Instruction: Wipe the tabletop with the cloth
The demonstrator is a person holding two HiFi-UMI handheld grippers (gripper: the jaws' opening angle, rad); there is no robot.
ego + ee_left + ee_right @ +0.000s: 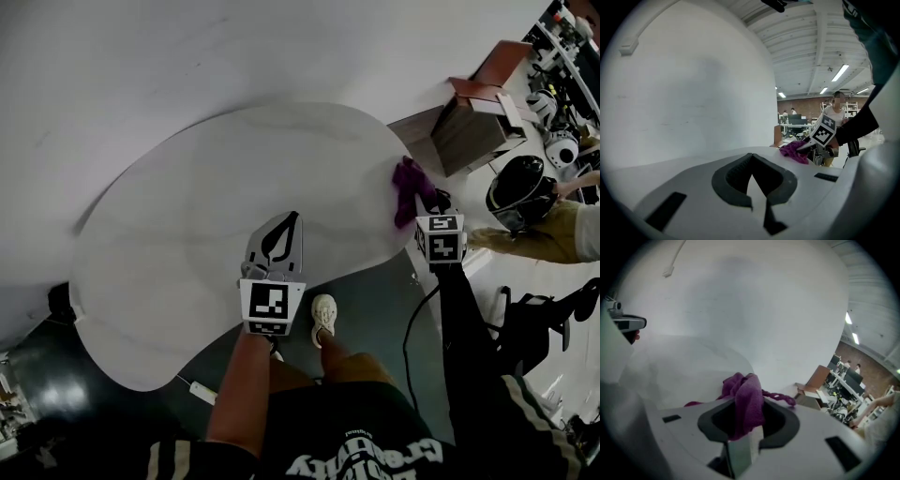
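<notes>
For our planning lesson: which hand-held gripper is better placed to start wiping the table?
Right. The right hand-held gripper is shut on the cloth at the table edge; the left hand-held gripper is empty.

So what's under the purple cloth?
The white tabletop, near its edge. The right gripper pinches the cloth. The patch directly beneath is covered, so anything there can't be seen.

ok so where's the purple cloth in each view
Head view: the purple cloth is right of centre, at the right edge of the white tabletop.
Left gripper view: right of centre, small, at the table's far edge.
Right gripper view: dead centre, pinched in the right gripper, with the rest trailing onto the table.
Shared landmark: the white tabletop, which lies under the cloth in all three views.
</notes>
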